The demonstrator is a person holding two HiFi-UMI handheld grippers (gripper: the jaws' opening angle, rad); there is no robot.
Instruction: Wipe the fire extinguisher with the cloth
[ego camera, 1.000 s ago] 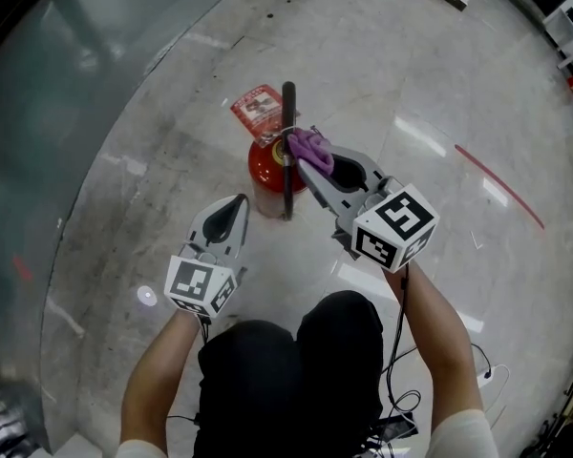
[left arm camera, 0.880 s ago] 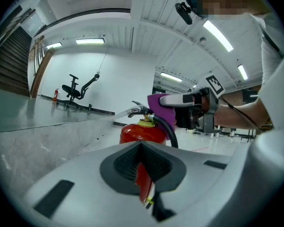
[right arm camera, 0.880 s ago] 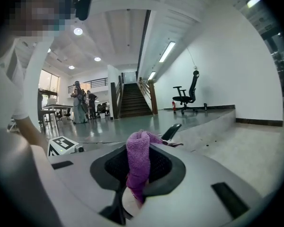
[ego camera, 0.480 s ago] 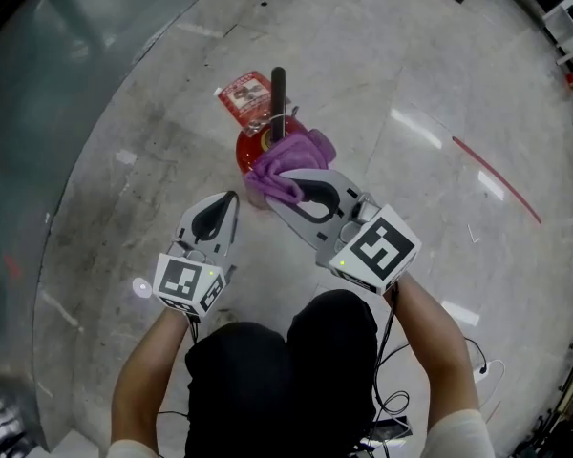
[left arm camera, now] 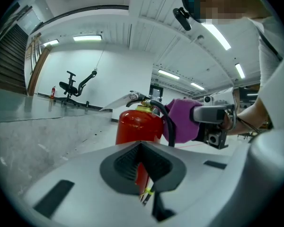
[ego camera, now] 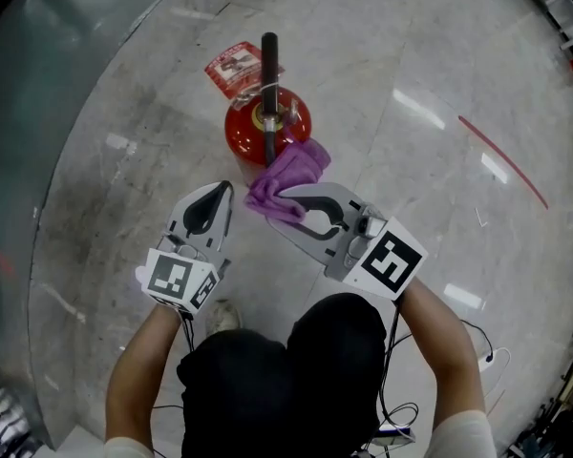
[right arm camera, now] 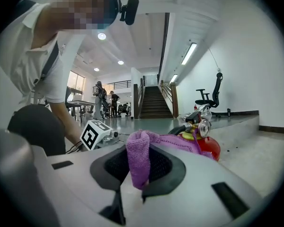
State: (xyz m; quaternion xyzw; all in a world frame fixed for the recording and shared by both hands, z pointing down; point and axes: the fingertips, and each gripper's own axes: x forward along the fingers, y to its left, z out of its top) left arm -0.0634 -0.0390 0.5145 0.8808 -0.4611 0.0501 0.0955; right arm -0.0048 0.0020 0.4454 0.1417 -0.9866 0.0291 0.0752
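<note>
Fire extinguisher [ego camera: 267, 122] stands upright on the floor [ego camera: 430, 55], long axis vertical, straight ahead of both my grippers. My right gripper [ego camera: 277, 210] is clenched on the purple cloth [ego camera: 288, 177]. The cloth's loose end sits at the cylinder's near right flank, touching or just beside it; I can't tell which. My left gripper [ego camera: 225, 191] is closed on nothing and hangs near the cylinder's near left side. The right is the nearer one, so I judge the next wipe runs forward and up along that red flank.
</note>
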